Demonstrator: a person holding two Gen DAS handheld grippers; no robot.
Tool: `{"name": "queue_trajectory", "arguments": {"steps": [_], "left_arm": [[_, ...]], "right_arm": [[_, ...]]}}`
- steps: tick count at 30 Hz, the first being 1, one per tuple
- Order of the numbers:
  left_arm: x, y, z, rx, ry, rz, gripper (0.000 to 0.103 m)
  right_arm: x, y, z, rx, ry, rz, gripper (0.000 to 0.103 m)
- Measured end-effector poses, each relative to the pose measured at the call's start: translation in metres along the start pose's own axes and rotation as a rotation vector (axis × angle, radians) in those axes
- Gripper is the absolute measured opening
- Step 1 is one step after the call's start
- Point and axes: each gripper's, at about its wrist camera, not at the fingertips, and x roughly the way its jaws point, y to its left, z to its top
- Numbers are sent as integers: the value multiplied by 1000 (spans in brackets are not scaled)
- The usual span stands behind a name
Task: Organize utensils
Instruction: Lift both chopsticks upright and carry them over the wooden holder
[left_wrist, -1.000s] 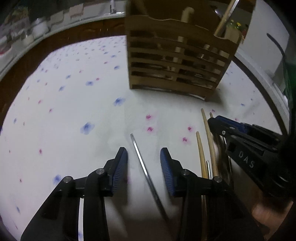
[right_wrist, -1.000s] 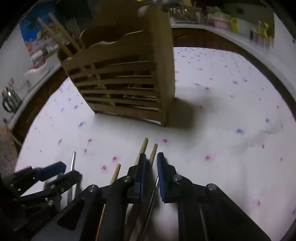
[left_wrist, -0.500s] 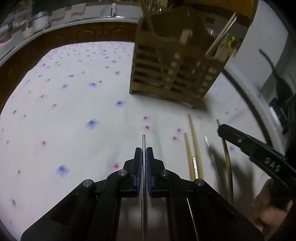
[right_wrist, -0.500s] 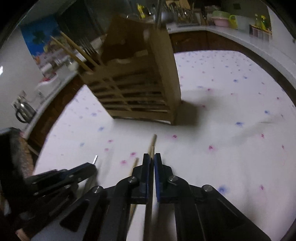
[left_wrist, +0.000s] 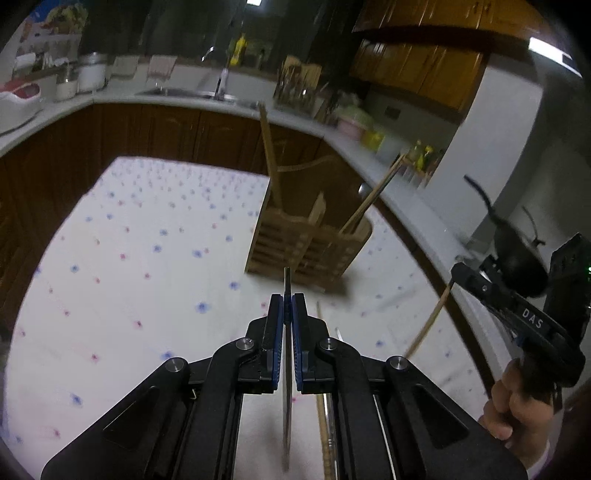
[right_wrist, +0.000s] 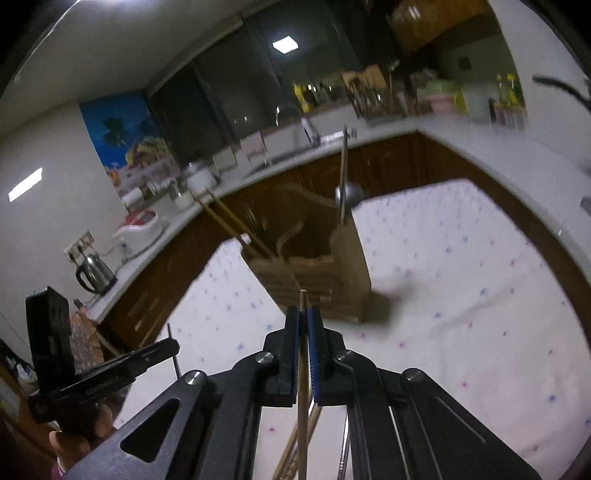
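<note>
Left wrist view: left gripper (left_wrist: 287, 301) clamped on thin metal utensil (left_wrist: 286, 365), wooden holder (left_wrist: 306, 247) ahead on cloth. Right wrist view alone shows right gripper (right_wrist: 303, 314) pinching wooden chopstick (right_wrist: 302, 369) and a ladle (right_wrist: 348, 194) in the holder.

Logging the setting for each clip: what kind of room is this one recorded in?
Most likely a home kitchen: a countertop with a sink and faucet over wooden cabinets, a kettle by a wall outlet, and a wooden utensil holder on a flowered tablecloth.
</note>
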Motion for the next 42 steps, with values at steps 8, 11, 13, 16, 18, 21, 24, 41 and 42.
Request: {"name": "queue_trajectory", "arguments": {"steps": [8, 11, 13, 16, 18, 21, 24, 41, 42], "left_arm": [[-23, 0, 14, 4, -59, 1, 4], [-24, 0, 17, 5, -69, 7, 4], [-24, 0, 19, 6, -74, 12, 4], [-24, 0, 20, 5, -75, 13, 4], [-24, 0, 21, 4, -78, 15, 4], [-25, 0, 24, 2, -87, 15, 4], [-27, 0, 28, 0, -101, 15, 4], [-43, -23, 134, 19, -349, 8, 4], [-39, -25, 143, 19, -365, 9, 4]], "right_arm": [[-35, 13, 28, -32, -124, -11, 5], [-38, 16, 34, -39, -142, -13, 5], [-40, 16, 36, -42, -150, -17, 5], [-41, 15, 37, -41, -152, -16, 5], [-40, 15, 38, -41, -152, -20, 5], [-40, 15, 39, -40, -153, -19, 5], [-40, 15, 39, -37, -158, -20, 5], [-41, 26, 115, -45, -349, -44, 5], [-40, 25, 120, -45, -359, -49, 5]]}}
